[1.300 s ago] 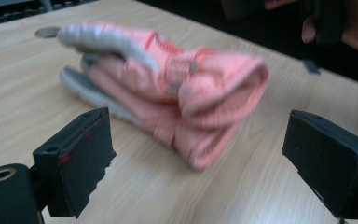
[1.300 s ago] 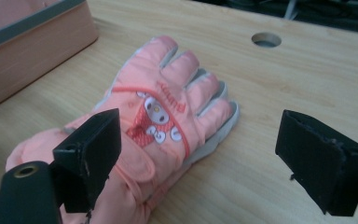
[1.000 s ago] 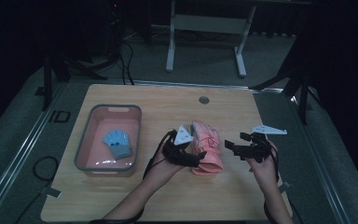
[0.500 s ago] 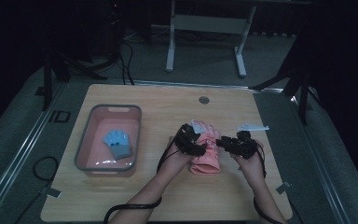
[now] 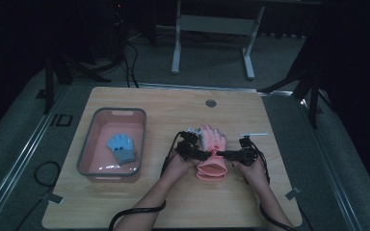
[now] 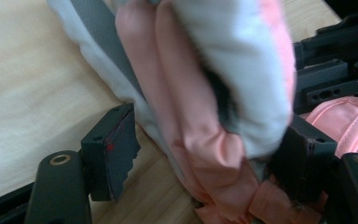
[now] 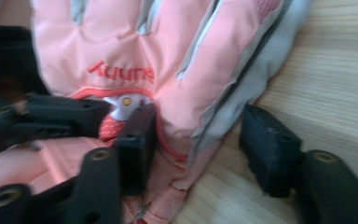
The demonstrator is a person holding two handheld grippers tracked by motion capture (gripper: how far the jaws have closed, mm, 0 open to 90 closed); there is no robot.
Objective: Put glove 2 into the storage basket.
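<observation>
A pink padded glove (image 5: 213,140) lies palm down at the table's middle, fingers pointing away, cuff toward the person. My left gripper (image 5: 203,155) reaches in at its wrist from the left. In the left gripper view the glove (image 6: 205,107) bulges between the jaws of my left gripper (image 6: 205,158), which have just been closing; one jaw touches it, the other stands at its pale edge. My right gripper (image 5: 225,155) comes from the right. My right gripper (image 7: 203,140) is open: one jaw rests on the glove (image 7: 135,51), the other on bare wood.
A grey-rimmed pink bin (image 5: 87,144) at the table's left holds a blue glove (image 5: 122,148). A round grommet (image 5: 210,103) sits near the far edge. Cables trail from both grippers toward the front edge. A metal stand's legs (image 5: 176,57) are on the floor beyond.
Both hands have sunk and come together at the glove's wrist. The right gripper moved left from beside the glove onto it. Both pairs of jaws stand narrower than before.
</observation>
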